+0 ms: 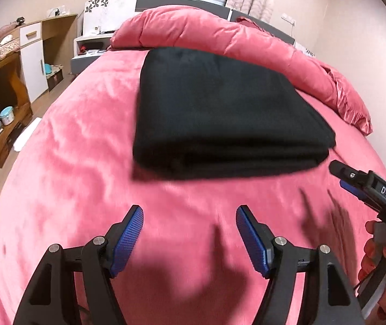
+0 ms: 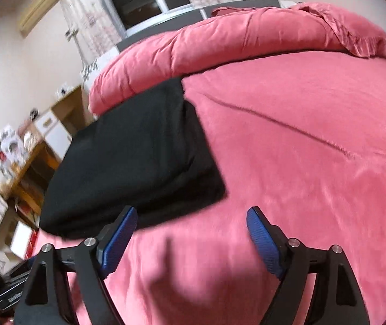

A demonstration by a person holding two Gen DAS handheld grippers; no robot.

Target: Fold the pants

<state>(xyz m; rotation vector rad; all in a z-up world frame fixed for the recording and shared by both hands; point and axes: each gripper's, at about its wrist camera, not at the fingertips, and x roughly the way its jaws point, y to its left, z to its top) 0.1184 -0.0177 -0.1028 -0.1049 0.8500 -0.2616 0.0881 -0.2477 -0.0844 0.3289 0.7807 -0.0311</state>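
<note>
**Left wrist view: pants lie folded, both tongs free**

Left wrist view shows the pants (image 1: pixel 220 113) as a thick black rectangle of stacked layers on the bed (image 1: pixel 65 168), ahead of the left tongs (image 1: pixel 189 214) and apart from them. Those tongs stand wide, with nothing between the blue pads (image 1: pixel 128 238). The right tongs (image 2: pixel 192 216) are also wide and empty; in their own view the pants (image 2: pixel 138 162) sit ahead and to the left, the near edge partly behind the left pad. Beyond the pants a rolled duvet (image 1: pixel 220 35) runs across the bed, touching or nearly touching their far edge.

Judging by the even, layered edges, the folding looks done; at most a little squaring up may remain. No container holds anything that concerns the task; the pants rest straight on the bed.
</note>
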